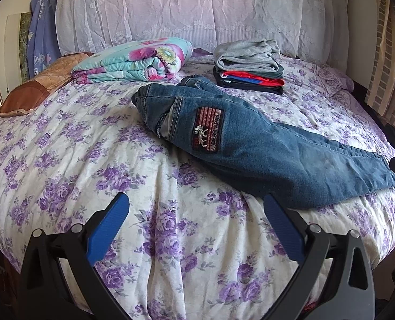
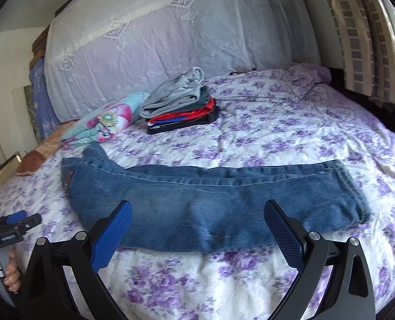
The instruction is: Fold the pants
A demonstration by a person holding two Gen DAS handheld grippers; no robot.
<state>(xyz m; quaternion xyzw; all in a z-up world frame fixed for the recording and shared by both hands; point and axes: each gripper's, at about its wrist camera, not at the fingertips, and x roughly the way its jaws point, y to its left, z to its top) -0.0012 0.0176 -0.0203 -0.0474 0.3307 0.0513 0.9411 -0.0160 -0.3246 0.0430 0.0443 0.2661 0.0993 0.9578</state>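
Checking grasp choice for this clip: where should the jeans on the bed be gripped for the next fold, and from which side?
Probably the cuffs. The jeans already lie halved lengthwise, legs stacked, with the hems forming a free stacked edge at the right end. The open right gripper could slide in low from the near right side, pinch both layers, and carry them towards the waistband.

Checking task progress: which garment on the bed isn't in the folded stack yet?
The blue jeans, lying stretched out lengthwise on the floral bedspread near both open grippers. The grey, red and dark garments sit folded in the stack farther back.

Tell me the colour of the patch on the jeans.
Red and black striped patch with a pale animal figure, clearest in the left wrist view.
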